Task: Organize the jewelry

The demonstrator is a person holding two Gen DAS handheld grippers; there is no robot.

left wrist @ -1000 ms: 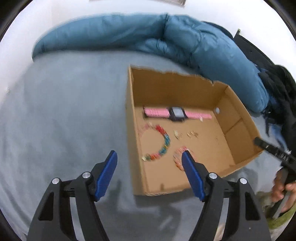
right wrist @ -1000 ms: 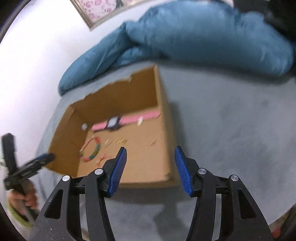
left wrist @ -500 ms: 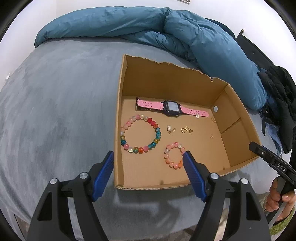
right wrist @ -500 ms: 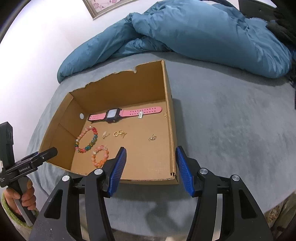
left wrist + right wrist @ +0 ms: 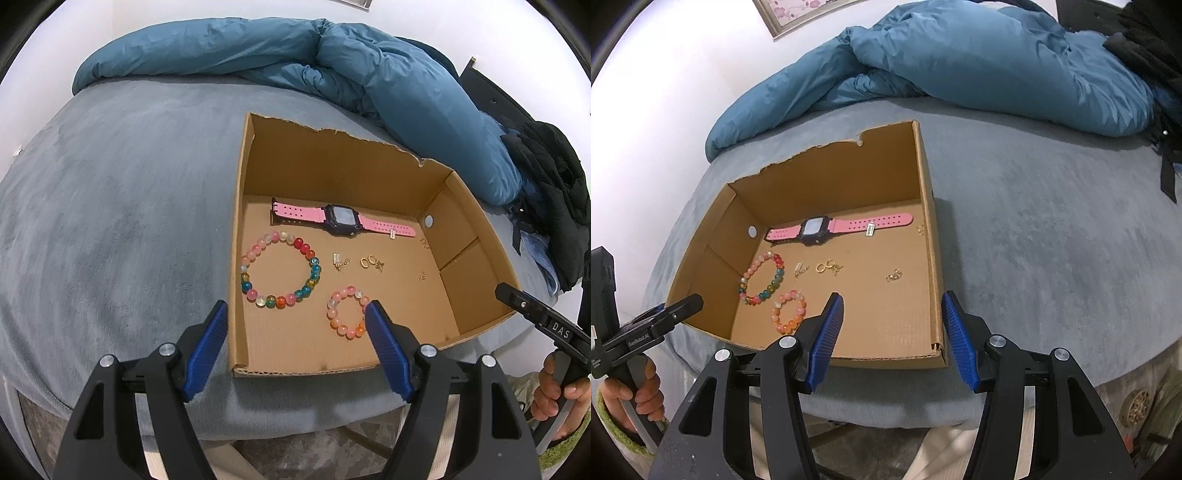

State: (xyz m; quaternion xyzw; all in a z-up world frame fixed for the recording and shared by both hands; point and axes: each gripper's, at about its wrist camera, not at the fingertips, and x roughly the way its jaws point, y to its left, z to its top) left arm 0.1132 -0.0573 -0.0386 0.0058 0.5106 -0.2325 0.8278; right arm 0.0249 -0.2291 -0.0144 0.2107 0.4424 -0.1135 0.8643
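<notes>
An open cardboard box (image 5: 240, 192) (image 5: 929, 206) lies on a grey-blue bed. In it are a pink-strapped watch (image 5: 341, 220) (image 5: 816, 229), a large multicolour bead bracelet (image 5: 280, 269) (image 5: 762, 278), a small pink-orange bead bracelet (image 5: 347, 312) (image 5: 789, 312), and several small gold earrings and rings (image 5: 371, 263) (image 5: 829, 266). My left gripper (image 5: 297, 325) is open and empty, above the box's near left corner. My right gripper (image 5: 892, 317) is open and empty, above the box's near right corner.
A blue duvet (image 5: 332, 66) (image 5: 960, 62) is bunched along the far side of the bed. Dark clothes (image 5: 546, 177) lie at the right. A framed picture (image 5: 798, 11) hangs on the white wall. The bed's front edge runs just under both grippers.
Both grippers have pulled back and risen, so the whole box and jewelry now show sharply. Both stay open and empty.
</notes>
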